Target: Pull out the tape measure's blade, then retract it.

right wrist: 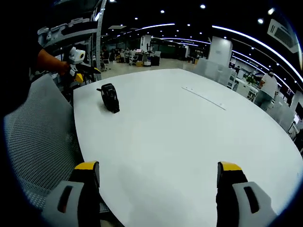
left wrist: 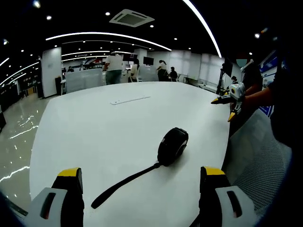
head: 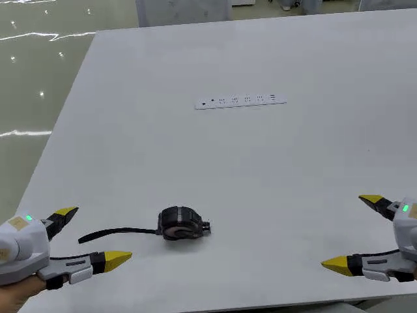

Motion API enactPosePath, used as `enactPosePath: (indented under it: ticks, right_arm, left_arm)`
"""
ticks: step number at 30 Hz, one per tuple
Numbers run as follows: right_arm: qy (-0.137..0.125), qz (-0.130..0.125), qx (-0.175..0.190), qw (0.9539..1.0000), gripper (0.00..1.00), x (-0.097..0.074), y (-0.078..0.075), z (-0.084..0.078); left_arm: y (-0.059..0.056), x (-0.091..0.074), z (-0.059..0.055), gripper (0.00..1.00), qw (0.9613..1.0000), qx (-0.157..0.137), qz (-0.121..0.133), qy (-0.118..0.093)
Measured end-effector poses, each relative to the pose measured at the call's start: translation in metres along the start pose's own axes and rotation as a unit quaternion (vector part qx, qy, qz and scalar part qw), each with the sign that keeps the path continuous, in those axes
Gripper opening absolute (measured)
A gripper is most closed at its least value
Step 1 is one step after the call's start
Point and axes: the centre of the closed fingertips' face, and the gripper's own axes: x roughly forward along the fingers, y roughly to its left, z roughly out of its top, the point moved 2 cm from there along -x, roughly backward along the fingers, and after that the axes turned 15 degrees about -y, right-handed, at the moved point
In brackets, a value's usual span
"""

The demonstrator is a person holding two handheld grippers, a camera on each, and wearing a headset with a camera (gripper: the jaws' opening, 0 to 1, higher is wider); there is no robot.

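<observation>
Either side of the tape measure [head: 180, 223], left gripper [head: 96, 235] and right gripper [head: 350, 231] gape (empty).

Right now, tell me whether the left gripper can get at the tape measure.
Likely yes: the open left gripper faces the tape measure, its black strap lying on the table between them.

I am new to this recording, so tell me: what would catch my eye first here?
A black tape measure lies near the front edge of the white table, its strap trailing toward the left gripper. That gripper and the right gripper hover open on either side, yellow-tipped. A socket strip sits farther back.
</observation>
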Motion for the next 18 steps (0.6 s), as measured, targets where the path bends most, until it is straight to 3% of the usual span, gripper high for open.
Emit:
enactPosePath:
  ticks: [5,10,18]
  right_arm:
    - [-0.017,0.002,-0.014,0.9998,1.00,-0.010,-0.010,0.001]
    - [-0.009,0.005,-0.010,0.9999,1.00,-0.013,-0.010,-0.003]
    - [-0.004,0.005,0.006,1.0000,1.00,-0.012,-0.008,-0.007]
  left_arm:
    - [-0.002,0.001,-0.002,1.00,0.9998,0.019,-0.002,0.006]
    - [-0.005,0.006,0.007,1.00,0.9997,0.021,-0.012,-0.003]
    - [-0.009,0.009,0.010,1.00,0.9994,0.026,-0.023,-0.001]
